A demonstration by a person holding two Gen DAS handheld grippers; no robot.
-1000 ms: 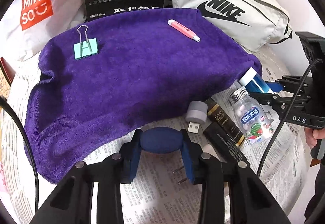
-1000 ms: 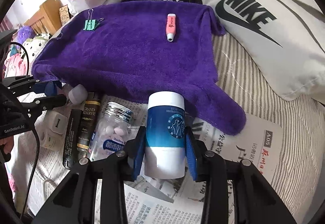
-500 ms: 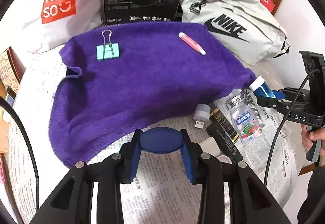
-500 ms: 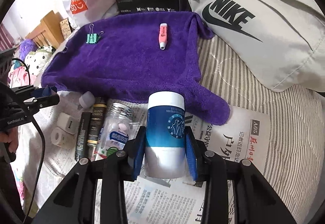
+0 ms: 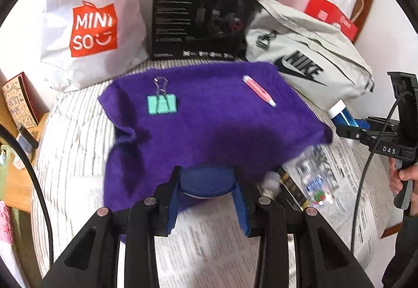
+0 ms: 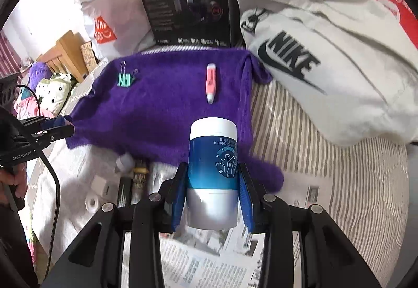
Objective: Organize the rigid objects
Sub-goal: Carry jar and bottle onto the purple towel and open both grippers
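The left gripper (image 5: 207, 199) has its two blue pads squeezed on a dark blue oval thing (image 5: 206, 181). The oval fills the small gap between the jaws, so they are only a little open. It hangs in the air over the near edge of a fuzzy purple towel (image 5: 214, 131).

The right gripper (image 6: 212, 203) has its pads squeezed on a round bottle with a blue label and a white cap (image 6: 213, 170). The bottle stands straight up between the jaws, with the cap at 12 o'clock. In the left view the same bottle (image 5: 341, 114) shows at 3 o'clock, in the right gripper (image 5: 351, 131), and a hand (image 5: 403, 178) holds the handle.

On the towel (image 6: 167, 110) lie a mint green binder clip (image 5: 162, 104) at 11 o'clock and a pink and white marker pen (image 5: 258, 90) at 1 o'clock. They are well apart.

Under the towel's near edge is newspaper (image 5: 209, 248). On it, at 3 o'clock from the left jaws, lie a small clear bottle of pills (image 5: 314, 181) and a black box with gold print (image 5: 290, 190), side by side and blurry.

Behind the towel stand a white shopping bag with an orange logo (image 5: 91, 27), a black headset box (image 5: 203, 13) and a pale grey bag with a black logo (image 5: 308, 63).
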